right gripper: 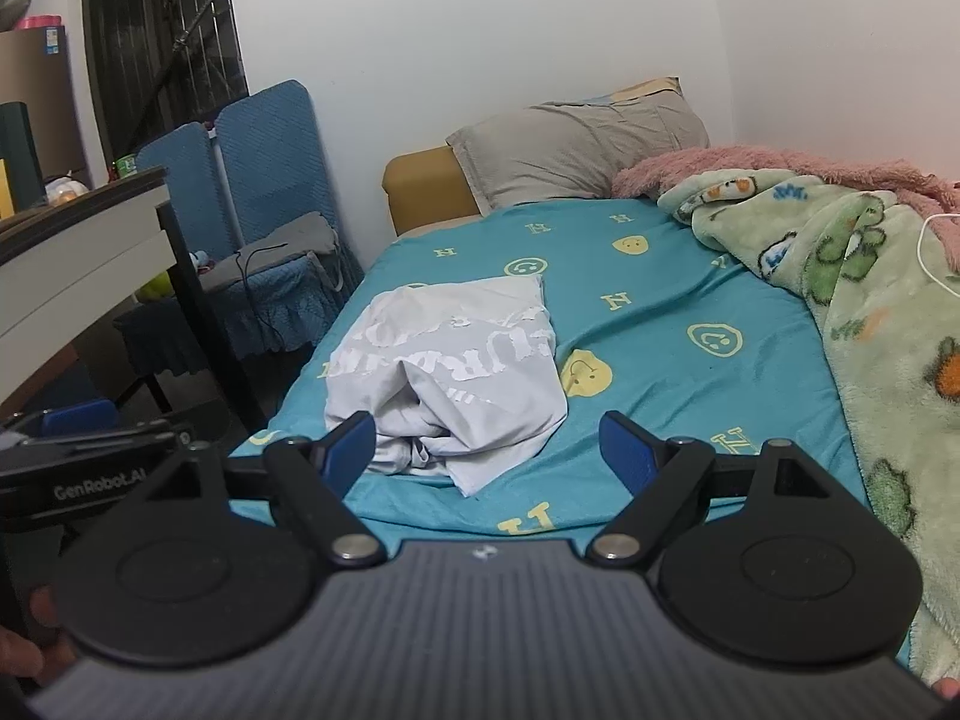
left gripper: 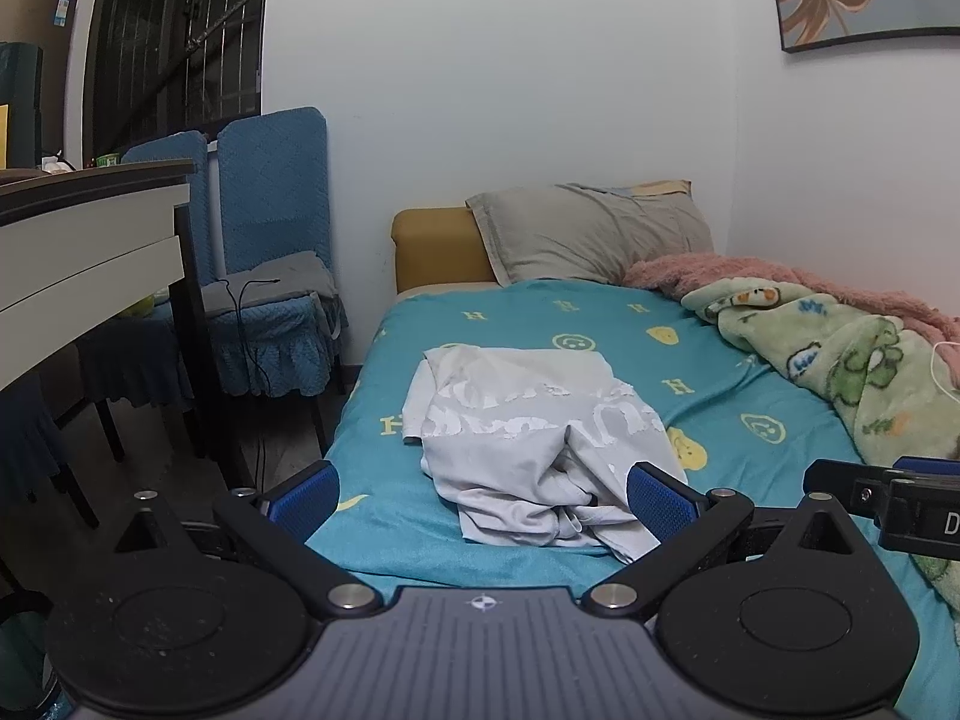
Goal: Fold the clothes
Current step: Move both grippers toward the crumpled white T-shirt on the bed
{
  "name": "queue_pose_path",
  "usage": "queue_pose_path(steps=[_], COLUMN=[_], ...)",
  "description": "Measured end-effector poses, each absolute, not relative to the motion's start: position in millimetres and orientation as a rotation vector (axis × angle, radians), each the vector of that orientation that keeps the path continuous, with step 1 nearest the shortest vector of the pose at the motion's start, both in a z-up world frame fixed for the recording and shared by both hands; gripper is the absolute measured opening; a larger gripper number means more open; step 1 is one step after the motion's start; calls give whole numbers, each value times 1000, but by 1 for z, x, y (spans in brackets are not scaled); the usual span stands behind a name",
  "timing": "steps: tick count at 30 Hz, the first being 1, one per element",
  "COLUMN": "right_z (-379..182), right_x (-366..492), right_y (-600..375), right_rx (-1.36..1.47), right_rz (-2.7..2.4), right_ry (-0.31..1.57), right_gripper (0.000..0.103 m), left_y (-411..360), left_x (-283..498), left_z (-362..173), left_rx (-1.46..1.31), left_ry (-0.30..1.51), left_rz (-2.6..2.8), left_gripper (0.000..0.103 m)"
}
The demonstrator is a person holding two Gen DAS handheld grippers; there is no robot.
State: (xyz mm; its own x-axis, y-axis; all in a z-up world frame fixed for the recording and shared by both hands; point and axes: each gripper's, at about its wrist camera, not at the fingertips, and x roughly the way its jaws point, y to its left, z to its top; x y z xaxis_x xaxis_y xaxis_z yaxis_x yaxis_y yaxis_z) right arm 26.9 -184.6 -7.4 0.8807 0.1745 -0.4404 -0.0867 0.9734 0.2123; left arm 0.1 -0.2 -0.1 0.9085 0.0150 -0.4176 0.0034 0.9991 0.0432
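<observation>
A crumpled pale grey T-shirt [left gripper: 528, 438] with white lettering lies on the teal bed sheet [left gripper: 708, 372], near the foot of the bed. In the right wrist view the same T-shirt [right gripper: 450, 372] sits left of centre on the sheet [right gripper: 690, 372]. My left gripper [left gripper: 480, 501] hovers open just short of the shirt's near edge, blue pads wide apart, nothing between them. My right gripper [right gripper: 489, 450] is also open and empty, held before the shirt's near right corner. The two grippers are side by side; each shows at the edge of the other's view.
A grey pillow [left gripper: 588, 234] leans on a yellow headboard [left gripper: 438, 246]. A green cartoon blanket [right gripper: 870, 312] and a pink fleece [left gripper: 780, 276] cover the bed's right side. Left of the bed stand blue-covered chairs [left gripper: 270, 252] and a white desk [left gripper: 84, 246].
</observation>
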Motion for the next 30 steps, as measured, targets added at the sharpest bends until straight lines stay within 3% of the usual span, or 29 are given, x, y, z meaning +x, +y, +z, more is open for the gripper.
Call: queue_pose_path(steps=[30], right_z=[-7], right_x=[25], right_y=[-193], right_rx=[228], right_rz=[119], right_ry=[482], right_gripper=[83], left_y=[2], left_x=[4], left_z=[-3], left_rx=[28], left_ry=[462], left_rz=[-13], left_gripper=[103])
